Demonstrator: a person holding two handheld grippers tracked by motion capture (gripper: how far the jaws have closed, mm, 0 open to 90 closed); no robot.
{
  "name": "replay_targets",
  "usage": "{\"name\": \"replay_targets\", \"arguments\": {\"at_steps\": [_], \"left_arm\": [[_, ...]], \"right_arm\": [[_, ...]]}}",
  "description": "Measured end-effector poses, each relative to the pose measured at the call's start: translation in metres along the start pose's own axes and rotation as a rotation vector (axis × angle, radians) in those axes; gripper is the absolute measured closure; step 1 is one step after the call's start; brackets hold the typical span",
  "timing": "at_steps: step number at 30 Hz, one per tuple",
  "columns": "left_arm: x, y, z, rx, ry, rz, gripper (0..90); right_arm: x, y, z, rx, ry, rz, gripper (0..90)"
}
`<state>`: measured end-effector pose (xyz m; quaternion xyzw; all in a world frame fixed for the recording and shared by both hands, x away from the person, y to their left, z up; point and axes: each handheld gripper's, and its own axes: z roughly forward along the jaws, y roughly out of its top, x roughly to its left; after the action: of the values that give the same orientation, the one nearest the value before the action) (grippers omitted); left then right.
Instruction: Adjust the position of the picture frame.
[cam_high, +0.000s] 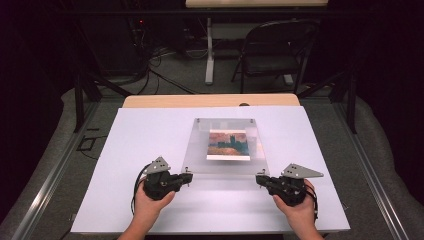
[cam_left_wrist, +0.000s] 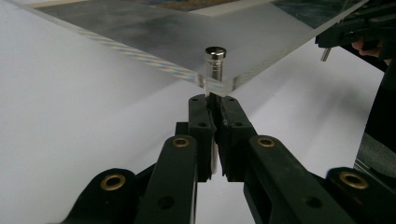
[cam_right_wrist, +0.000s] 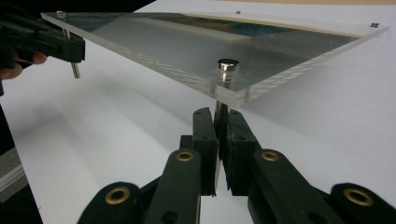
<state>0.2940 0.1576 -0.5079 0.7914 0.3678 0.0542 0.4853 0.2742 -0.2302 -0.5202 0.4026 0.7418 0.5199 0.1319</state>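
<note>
table (cam_high: 150, 102): wooden top is peeking out at the far edge, the white board is covering most of it.
white board (cam_high: 150, 150): lying flat, carrying the frame; you are working over its near half.
acrylic frame (cam_high: 227, 127): clear panel sitting mid-board, picture sandwiched inside. Near edge is riding up off the board in both gripper views, far edge looks to be staying low, so it is tilting toward the far side.
picture (cam_high: 228, 144): small painted print inside the panel, blue and orange, centred, not shifting as far as I can tell.
left gripper (cam_left_wrist: 215, 100): you are pinching the metal pin below the near-left corner of the panel, jaws pressed together on its shaft.
right gripper (cam_right_wrist: 220, 112): you are doing the same at the near-right corner, jaws clamped on that pin's shaft under the acrylic.
left pin (cam_left_wrist: 215, 58): silver standoff going through the corner hole, cap sitting above the panel, shaft hanging below into the jaws.
right pin (cam_right_wrist: 227, 70): same kind, cap on top, shaft gripped below.
far pins (cam_high: 198, 120): two small dots at the far corners, too small to judge.
progress: judging early to middle; both near pins are gripped and the near edge is lifting. Left: whatever you are doing with the frame next, raising or moving it; nothing is apart yet.
</note>
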Motion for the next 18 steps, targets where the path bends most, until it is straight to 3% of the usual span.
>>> {"name": "replay_targets", "arguments": {"at_steps": [11, 18], "left_arm": [[0.008, 0.001, -0.004, -0.025, 0.035, -0.026, 85.0], [0.019, 0.004, -0.001, -0.030, 0.061, -0.043, 85.1]], "right_arm": [[-0.004, 0.013, 0.018, 0.001, 0.003, -0.002, 84.8], [-0.007, 0.017, 0.030, 0.004, -0.006, 0.003, 84.9]]}}
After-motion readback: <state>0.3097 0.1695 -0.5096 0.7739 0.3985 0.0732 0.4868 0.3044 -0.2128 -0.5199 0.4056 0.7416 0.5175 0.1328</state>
